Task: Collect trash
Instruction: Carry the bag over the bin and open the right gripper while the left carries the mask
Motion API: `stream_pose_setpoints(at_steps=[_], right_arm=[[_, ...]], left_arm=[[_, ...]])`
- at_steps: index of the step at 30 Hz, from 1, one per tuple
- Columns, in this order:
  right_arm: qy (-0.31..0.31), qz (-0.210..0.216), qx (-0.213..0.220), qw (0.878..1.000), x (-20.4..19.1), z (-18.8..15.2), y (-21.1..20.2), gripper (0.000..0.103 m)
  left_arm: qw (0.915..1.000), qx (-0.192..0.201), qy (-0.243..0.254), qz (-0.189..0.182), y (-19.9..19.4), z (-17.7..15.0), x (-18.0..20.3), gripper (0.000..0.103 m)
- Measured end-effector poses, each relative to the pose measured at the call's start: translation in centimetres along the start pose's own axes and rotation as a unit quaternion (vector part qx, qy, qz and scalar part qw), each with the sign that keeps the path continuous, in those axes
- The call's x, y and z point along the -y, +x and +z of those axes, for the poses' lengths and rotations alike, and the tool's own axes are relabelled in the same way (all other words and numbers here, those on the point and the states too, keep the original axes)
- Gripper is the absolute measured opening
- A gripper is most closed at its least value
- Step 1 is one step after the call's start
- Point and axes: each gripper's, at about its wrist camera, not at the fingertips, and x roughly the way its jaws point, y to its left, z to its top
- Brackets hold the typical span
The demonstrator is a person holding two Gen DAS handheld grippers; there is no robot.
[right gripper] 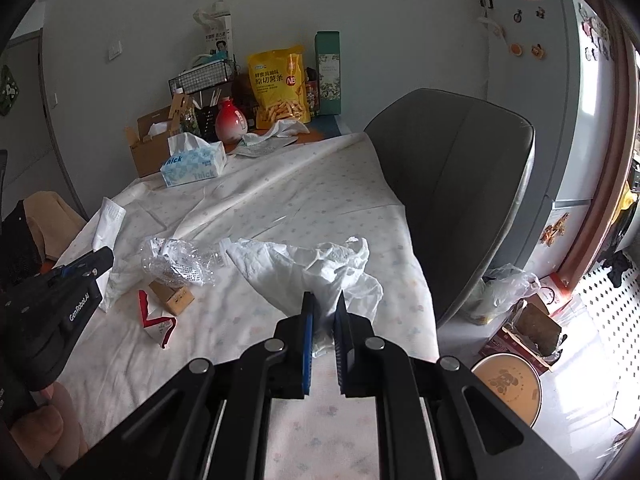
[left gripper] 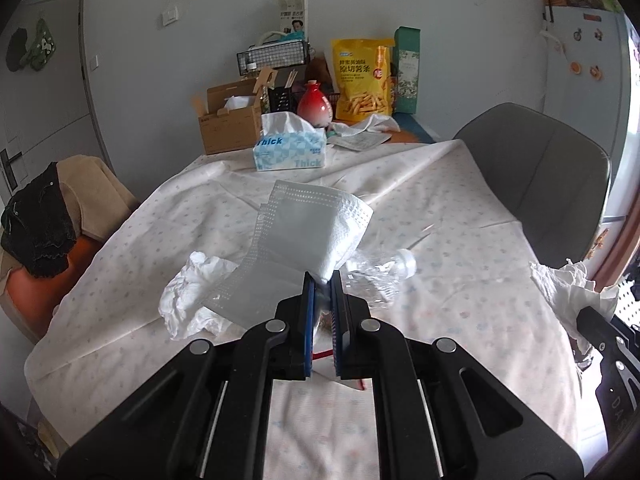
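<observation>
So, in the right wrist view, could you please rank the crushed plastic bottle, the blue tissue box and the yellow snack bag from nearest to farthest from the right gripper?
From the right gripper:
1. Crushed plastic bottle, on the tablecloth to its left.
2. Blue tissue box, further back on the left.
3. Yellow snack bag, standing at the far end by the wall.

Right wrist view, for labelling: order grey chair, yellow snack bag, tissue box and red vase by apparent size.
1. grey chair
2. yellow snack bag
3. tissue box, close to the bag, unsure
4. red vase
</observation>
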Motion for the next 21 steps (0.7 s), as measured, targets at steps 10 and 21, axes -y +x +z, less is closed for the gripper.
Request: stream_pose_setpoints(at_steps=[10,21], right_arm=[[0.027,-0.04,0.023,0.999,5.0,0.2,-3.3,0.01],[0.061,-0.08,0.033,0.994,10.6,-0.3,-5.4,0.01]], left_arm=[[0.9984,0.015,0.026,-0.049,-1.9,0.2,5.2,0.008],[0.994,0.019,0.057,-0.092,-3.0,0.1,10.8,0.008]])
